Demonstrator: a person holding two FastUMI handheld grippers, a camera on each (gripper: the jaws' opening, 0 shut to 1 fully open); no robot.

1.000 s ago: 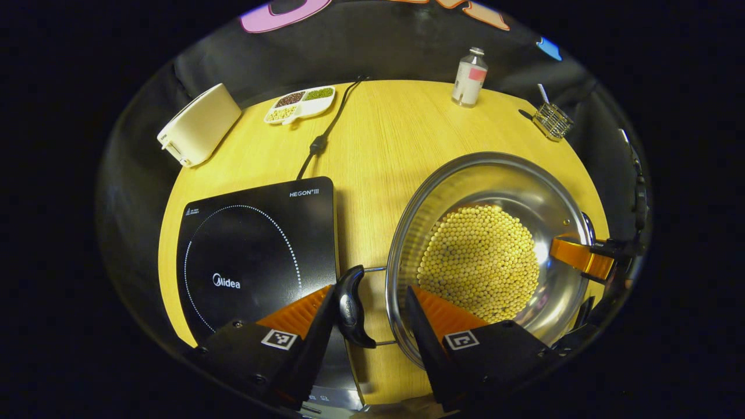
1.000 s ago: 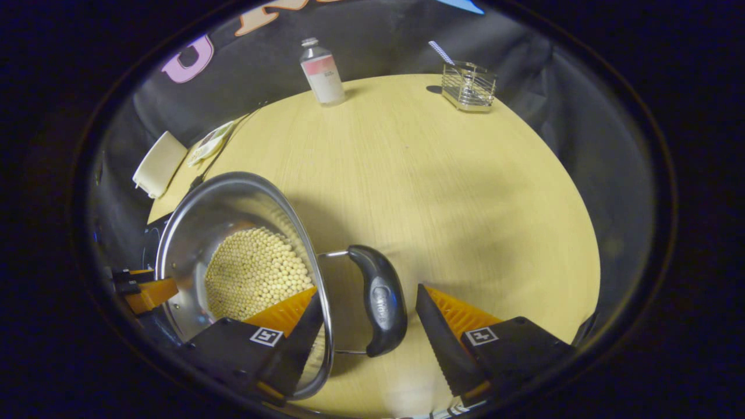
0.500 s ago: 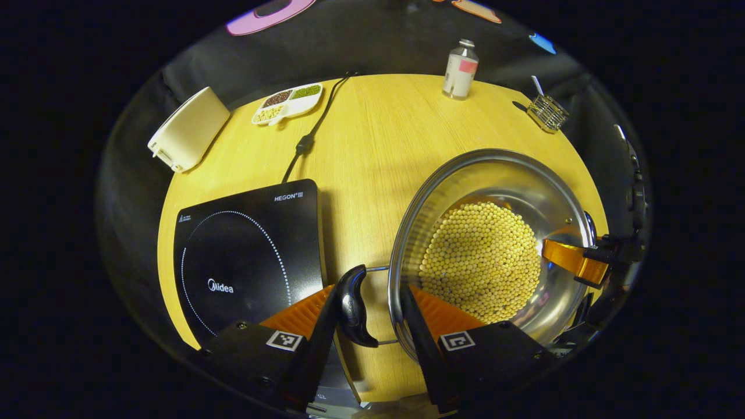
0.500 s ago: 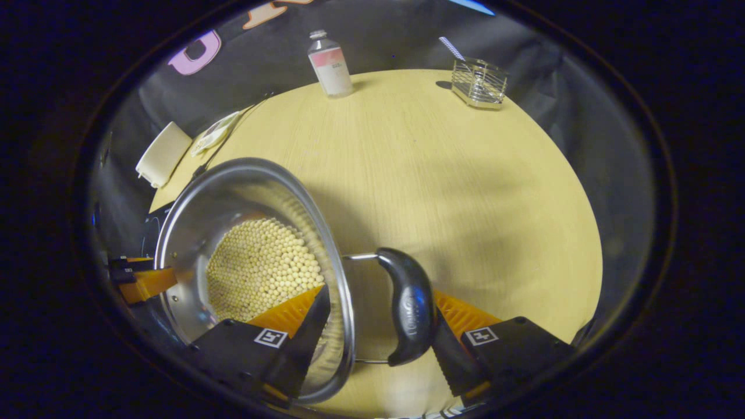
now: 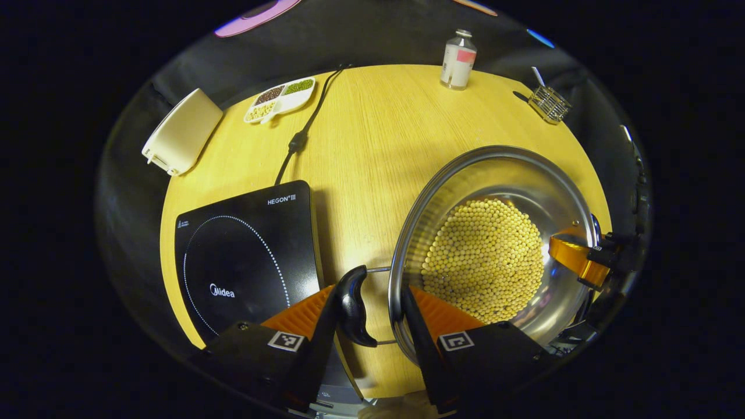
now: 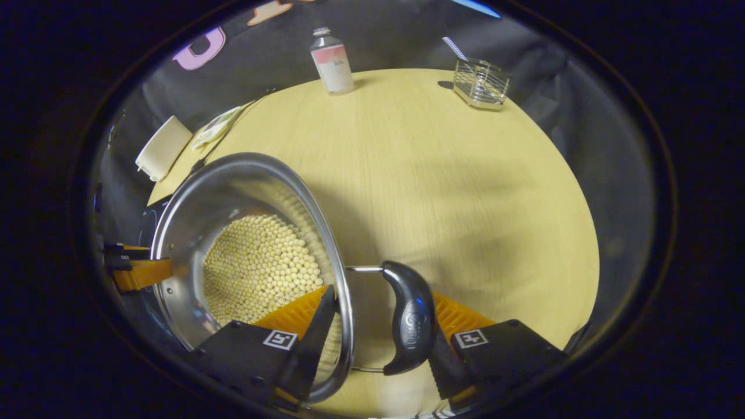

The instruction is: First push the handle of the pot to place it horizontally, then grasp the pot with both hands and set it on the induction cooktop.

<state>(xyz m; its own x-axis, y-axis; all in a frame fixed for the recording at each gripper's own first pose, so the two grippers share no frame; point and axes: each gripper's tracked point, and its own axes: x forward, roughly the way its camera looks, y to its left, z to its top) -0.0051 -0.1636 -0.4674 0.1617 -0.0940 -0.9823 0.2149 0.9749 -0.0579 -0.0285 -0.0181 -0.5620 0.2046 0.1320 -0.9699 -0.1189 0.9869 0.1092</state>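
- We have the left hand-held gripper point(image 5: 372, 317) clamped across the pot point(image 5: 495, 244) rim and its near handle point(image 5: 352, 305); the right hand-held gripper point(image 6: 378, 326) grips the far handle point(image 6: 410, 317) likewise.
- The pot sits beside the cooktop point(image 5: 244, 256), on the tabletop point(image 5: 372, 145).
- Uneven lifting could tip it and spill the beans point(image 5: 483, 259); smooth handles may slip.

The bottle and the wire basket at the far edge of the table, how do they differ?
The bottle is tall, solid-walled and capped, with a pink band; the wire basket is low, open-topped metal mesh with a stick-like thing poking out. The bottle stands left of the basket. Both sit upright near the table edge.
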